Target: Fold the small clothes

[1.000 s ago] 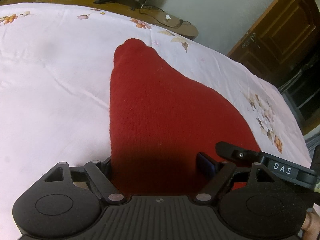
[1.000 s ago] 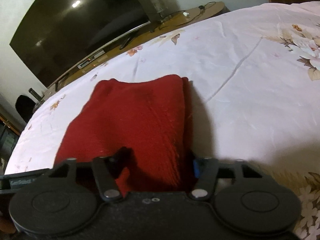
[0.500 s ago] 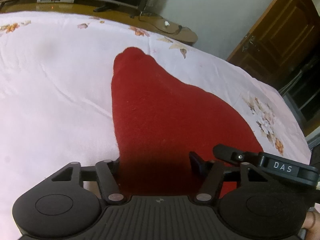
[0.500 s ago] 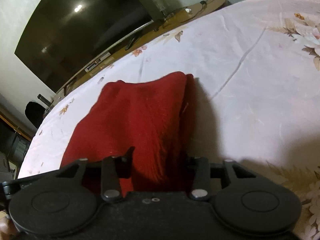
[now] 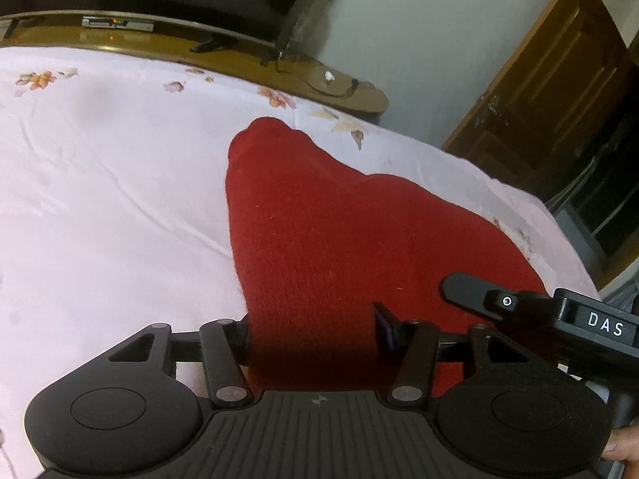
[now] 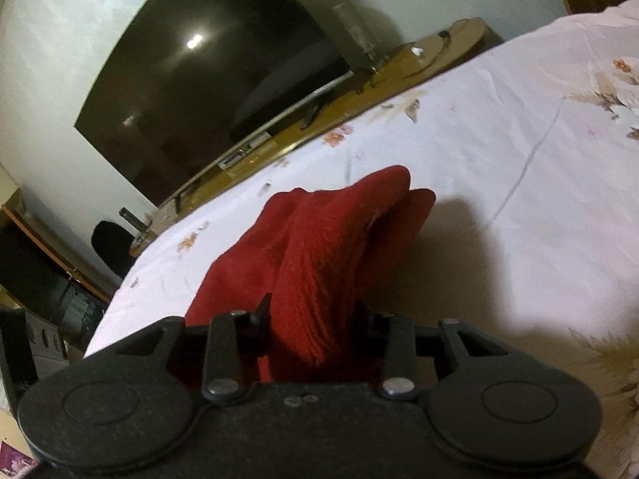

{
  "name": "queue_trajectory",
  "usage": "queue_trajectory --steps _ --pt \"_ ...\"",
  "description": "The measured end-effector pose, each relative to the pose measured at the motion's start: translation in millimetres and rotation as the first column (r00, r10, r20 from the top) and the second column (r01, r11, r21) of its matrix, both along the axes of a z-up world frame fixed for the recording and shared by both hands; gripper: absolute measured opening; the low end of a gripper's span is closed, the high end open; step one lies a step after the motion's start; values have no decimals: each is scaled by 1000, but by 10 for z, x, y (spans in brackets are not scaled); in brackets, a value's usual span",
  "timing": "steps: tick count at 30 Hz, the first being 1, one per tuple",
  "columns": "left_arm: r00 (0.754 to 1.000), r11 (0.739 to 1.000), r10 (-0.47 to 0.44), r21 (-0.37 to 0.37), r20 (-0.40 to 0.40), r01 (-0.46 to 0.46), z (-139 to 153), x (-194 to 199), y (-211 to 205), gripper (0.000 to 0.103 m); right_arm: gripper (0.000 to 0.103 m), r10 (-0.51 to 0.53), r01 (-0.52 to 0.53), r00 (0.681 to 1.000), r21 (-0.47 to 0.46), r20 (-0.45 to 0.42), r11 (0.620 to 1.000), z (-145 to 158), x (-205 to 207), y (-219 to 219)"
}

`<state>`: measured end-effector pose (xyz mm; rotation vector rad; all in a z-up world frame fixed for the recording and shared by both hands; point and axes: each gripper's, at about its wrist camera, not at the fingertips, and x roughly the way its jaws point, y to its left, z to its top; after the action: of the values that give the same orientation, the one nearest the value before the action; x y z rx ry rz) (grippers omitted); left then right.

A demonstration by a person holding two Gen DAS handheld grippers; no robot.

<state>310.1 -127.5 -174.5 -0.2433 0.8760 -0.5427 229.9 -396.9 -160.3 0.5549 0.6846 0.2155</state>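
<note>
Plain red knit garment (image 5: 339, 239) on a pale pink bedsheet (image 5: 100, 199) (scattered orange-brown flowers); black tools.

A dark television (image 6: 207, 92) stands on a wooden cabinet (image 5: 223, 60) beside a brown door (image 5: 559, 92).

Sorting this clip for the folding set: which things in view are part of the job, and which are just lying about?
Part of the job:
- red knit garment
- left gripper, jaws just closing on its near edge
- right gripper, jaws just closing on a bunched fold
- floral bedsheet as work surface

Lying about:
- television
- wooden TV stand
- wooden door
</note>
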Motion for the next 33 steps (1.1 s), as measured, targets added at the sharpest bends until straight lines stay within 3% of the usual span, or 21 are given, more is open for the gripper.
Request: queue_trajectory --steps 10,16,25,29,33 --pt "997 998 62 -5 40 -62 409 -266 700 54 36 81 -84 994 35 73 996 328 -31 486" --pt "996 997 81 6 48 -81 456 -489 1294 54 36 128 -132 989 50 76 990 352 -132 942" --pt "993 993 115 6 11 -115 139 -945 2164 54 36 184 -185 982 18 40 983 176 -453 1691" --pt "993 992 122 20 6 -122 -83 -1040 2399 54 37 191 -190 981 -12 31 982 42 -513 1886" --pt "993 992 116 59 -27 -114 -359 -1015 2452 55 39 165 -167 985 -34 -38 985 -170 -482 1927"
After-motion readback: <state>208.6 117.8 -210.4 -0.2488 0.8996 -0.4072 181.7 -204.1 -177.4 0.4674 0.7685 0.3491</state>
